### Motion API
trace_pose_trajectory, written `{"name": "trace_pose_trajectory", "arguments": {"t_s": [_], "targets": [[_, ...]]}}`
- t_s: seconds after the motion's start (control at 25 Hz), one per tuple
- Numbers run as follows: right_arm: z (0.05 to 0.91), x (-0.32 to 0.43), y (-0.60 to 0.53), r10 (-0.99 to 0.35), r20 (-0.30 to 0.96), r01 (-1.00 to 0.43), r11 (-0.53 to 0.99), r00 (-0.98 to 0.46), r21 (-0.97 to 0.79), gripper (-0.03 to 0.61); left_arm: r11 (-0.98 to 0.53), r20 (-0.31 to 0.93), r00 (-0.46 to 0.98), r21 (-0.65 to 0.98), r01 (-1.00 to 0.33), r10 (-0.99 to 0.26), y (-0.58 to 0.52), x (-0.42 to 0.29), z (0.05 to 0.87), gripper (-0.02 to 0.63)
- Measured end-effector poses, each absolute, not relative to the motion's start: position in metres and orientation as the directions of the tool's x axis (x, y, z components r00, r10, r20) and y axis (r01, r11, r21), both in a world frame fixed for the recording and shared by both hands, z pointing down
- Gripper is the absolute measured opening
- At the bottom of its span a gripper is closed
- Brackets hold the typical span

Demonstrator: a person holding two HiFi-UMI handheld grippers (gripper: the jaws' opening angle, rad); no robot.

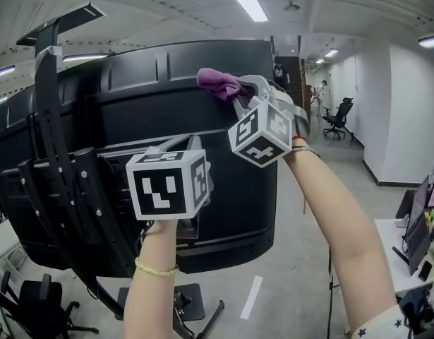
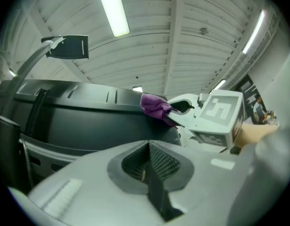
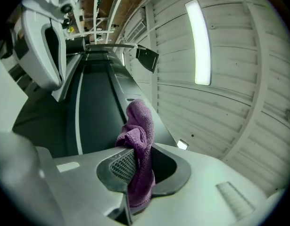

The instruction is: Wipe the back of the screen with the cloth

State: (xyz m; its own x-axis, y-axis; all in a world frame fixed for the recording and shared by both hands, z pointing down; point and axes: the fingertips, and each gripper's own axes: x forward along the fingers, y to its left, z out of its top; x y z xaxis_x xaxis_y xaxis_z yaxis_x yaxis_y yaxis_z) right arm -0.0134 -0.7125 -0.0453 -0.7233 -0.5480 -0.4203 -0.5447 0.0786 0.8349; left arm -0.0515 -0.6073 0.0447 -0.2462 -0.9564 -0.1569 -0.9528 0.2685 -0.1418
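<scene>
The big black back of the screen [image 1: 132, 140] fills the head view, tilted on its stand. My right gripper [image 1: 239, 90] is shut on a purple cloth [image 1: 218, 83] and holds it against the screen's upper right edge. In the right gripper view the cloth [image 3: 137, 135] hangs bunched between the jaws of that gripper [image 3: 135, 173], over the dark panel [image 3: 95, 107]. My left gripper [image 1: 181, 145] is lower, close to the middle of the panel. Its jaws [image 2: 147, 173] are shut with nothing in them. From there the cloth [image 2: 154, 106] shows ahead on the screen's top edge [image 2: 88, 117].
A black mount arm with a bracket [image 1: 54, 154] runs up the screen's left side, and the stand base [image 1: 192, 302] sits on the floor below. A black chair [image 1: 40, 302] is at lower left. An office chair [image 1: 338, 117] stands down the aisle; a desk [image 1: 407, 239] at right.
</scene>
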Motion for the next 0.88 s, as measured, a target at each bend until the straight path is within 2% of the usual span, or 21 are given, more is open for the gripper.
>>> {"name": "trace_pose_trajectory", "arguments": {"t_s": [0.2,0.44,0.56,0.88], "targets": [[-0.040,-0.032,-0.727,-0.543,-0.397,-0.503,0.054,-0.740,0.862,0.054,0.314,-0.176,-0.286,-0.160,-0.936,-0.942,-0.606,-0.055,0.053,0.008],[0.038,-0.041,-0.713,-0.510,-0.299,-0.338,-0.017,-0.807,0.941,0.052,0.292,-0.186,-0.266,-0.132,-0.947,-0.946,-0.593,-0.036,0.092,0.008],[0.076,-0.038,-0.708,-0.503,-0.275,-0.310,-0.014,-0.820,0.951,0.053,0.282,-0.163,-0.264,-0.101,-0.954,-0.951,-0.594,-0.034,0.120,0.008],[0.199,-0.035,-0.707,-0.517,-0.137,-0.258,0.170,-0.845,0.951,0.053,0.312,-0.111,-0.300,-0.116,-0.943,-0.948,-0.598,-0.042,0.225,0.008]]}}
